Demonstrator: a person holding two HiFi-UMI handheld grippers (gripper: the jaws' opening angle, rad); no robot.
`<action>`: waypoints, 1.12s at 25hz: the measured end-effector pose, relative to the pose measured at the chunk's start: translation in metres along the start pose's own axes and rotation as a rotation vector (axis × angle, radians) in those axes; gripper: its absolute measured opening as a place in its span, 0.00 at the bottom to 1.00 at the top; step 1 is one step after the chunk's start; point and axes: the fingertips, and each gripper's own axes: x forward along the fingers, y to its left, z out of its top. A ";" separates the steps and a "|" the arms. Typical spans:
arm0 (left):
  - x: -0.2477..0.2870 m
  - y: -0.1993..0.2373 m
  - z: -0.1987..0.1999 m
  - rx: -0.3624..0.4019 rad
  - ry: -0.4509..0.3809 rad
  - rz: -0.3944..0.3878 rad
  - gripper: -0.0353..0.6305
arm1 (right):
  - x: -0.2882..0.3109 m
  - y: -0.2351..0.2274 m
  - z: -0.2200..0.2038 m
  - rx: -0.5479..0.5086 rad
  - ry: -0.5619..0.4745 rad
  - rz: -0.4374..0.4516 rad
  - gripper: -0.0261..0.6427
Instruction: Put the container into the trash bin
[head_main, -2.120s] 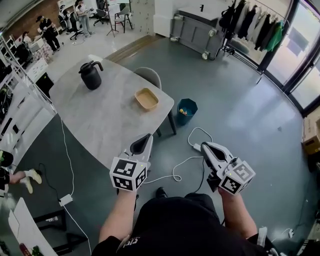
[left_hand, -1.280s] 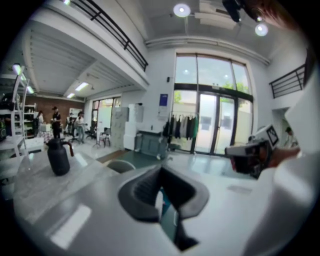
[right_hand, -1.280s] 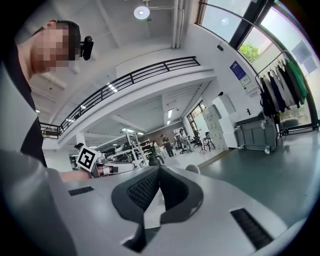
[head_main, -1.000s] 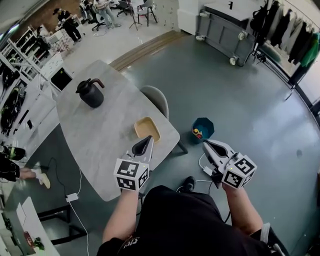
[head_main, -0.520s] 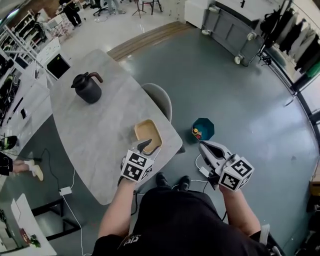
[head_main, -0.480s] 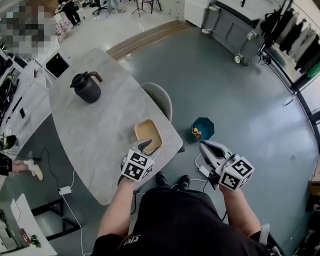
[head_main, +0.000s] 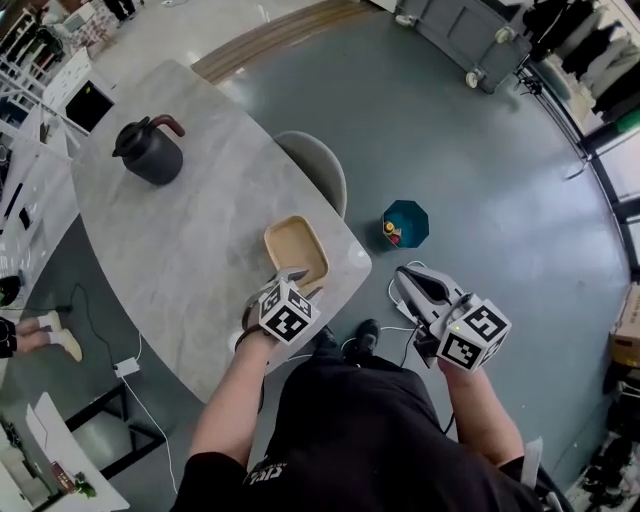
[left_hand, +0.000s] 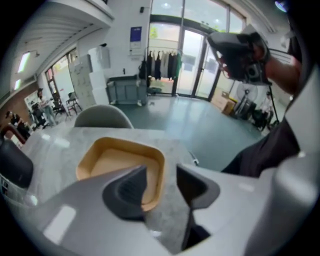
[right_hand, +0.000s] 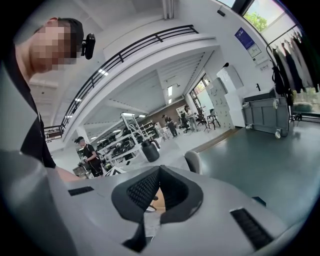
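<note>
A tan, shallow square container (head_main: 296, 248) lies on the grey marble table (head_main: 180, 250) near its right corner. My left gripper (head_main: 298, 278) points steeply down at the container's near rim. Its jaws are opening. In the left gripper view the container (left_hand: 120, 160) lies just beyond the left gripper (left_hand: 161, 172), its right rim in line with the gap and no pad touching it. A teal trash bin (head_main: 405, 222) with some litter inside stands on the floor right of the table. My right gripper (head_main: 405, 275) hangs over the floor near the bin, and the right gripper view shows the right gripper (right_hand: 159, 170) shut and empty.
A black kettle (head_main: 148, 152) stands at the table's far left. A grey chair (head_main: 318, 170) is tucked in behind the container. A white cable (head_main: 392, 298) lies on the floor between the table leg and the bin. Shelves and people are far off at the left.
My left gripper has dropped to the table at the container's near rim and its jaws have come apart. The person has stepped closer to the table. The right gripper stays low, shut.
</note>
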 end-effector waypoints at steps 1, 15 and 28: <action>0.005 -0.001 -0.003 0.002 0.011 -0.009 0.35 | 0.000 -0.002 -0.001 0.004 -0.001 -0.007 0.03; 0.030 0.000 -0.023 0.136 0.108 0.034 0.11 | -0.034 -0.004 0.008 0.040 -0.075 -0.123 0.03; -0.029 -0.021 0.111 -0.016 -0.165 0.113 0.09 | -0.078 -0.088 0.022 0.106 -0.138 -0.118 0.03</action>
